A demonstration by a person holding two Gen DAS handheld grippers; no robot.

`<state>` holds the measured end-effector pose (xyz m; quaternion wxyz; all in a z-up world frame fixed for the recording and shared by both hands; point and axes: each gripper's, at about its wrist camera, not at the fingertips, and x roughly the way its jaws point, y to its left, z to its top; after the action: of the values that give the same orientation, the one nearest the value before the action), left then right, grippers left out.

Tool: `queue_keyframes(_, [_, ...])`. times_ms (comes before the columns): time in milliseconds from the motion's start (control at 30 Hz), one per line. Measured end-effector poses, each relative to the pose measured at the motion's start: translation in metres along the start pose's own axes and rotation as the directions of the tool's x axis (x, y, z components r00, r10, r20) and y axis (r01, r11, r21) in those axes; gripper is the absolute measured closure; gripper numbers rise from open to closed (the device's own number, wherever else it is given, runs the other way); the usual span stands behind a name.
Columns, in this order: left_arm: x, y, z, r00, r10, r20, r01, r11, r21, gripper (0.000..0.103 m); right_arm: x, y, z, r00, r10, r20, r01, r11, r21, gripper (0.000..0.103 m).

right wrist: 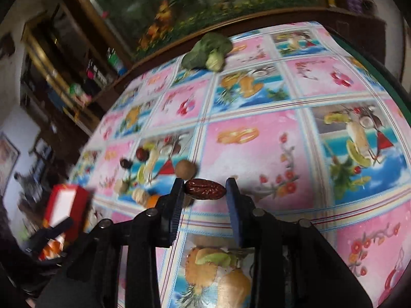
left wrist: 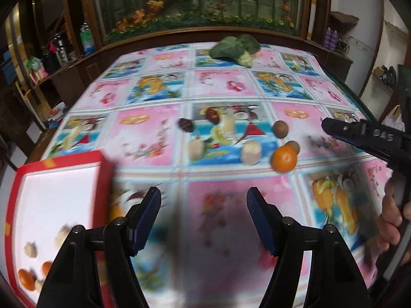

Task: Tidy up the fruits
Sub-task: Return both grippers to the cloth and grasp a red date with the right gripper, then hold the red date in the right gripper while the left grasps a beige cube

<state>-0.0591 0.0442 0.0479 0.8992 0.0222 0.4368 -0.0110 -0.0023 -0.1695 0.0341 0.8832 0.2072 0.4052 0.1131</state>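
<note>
Both views are dim indoors, with soft even light and only faint shadows. The white inside of the red tray [left wrist: 59, 192] is blown out. Motion blur smears the near tablecloth [left wrist: 218, 89] and the left shelves. Fisheye bending curves the far edges, and the corners go black.

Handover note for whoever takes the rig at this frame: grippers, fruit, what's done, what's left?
Left gripper: open, empty, beside the red tray.
Right gripper: shut on a red date, lifted above the table.
Done: two oranges and some pale pieces lie in the tray.
Left: one orange, two kiwis, two pale pieces and more dates sit loose on the tablecloth. Broccoli lies at the far edge.
</note>
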Motion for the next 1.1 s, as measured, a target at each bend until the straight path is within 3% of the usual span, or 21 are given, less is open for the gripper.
queue_keyframes(333, [0.045,-0.035,0.022,0.998,-0.006,-0.065,0.009,0.999,0.05,0.034,-0.012,-0.021,0.008,0.997,0.067,0.036,-0.072,0.988,0.14,0.068])
queue_keyframes(467, [0.046,-0.033,0.031,0.998,-0.045,-0.04,0.047,0.998,0.037,0.034,-0.016,-0.019,0.008,0.995,0.09,0.046,-0.095,0.986,0.135,0.068])
queue_keyframes(667, [0.047,-0.028,0.028,0.985,-0.163,-0.053,0.166,0.985,0.048,0.034,-0.016,-0.016,0.007,0.994,0.104,0.042,-0.108,0.986,0.129,0.068])
queue_keyframes(900, [0.046,-0.025,0.02,0.991,-0.117,-0.061,0.123,0.986,0.115,0.034,-0.014,-0.014,0.006,0.995,0.096,0.031,-0.099,0.988,0.117,0.068])
queue_keyframes(1033, [0.057,-0.025,0.026,0.99,-0.114,-0.08,0.124,0.985,0.124,0.049,-0.014,-0.015,0.006,0.995,0.089,0.034,-0.093,0.988,0.125,0.068])
queue_keyframes(1100, [0.06,-0.026,0.028,0.989,-0.123,-0.08,0.132,0.983,0.126,0.05,-0.013,-0.016,0.006,0.995,0.092,0.033,-0.096,0.987,0.128,0.068])
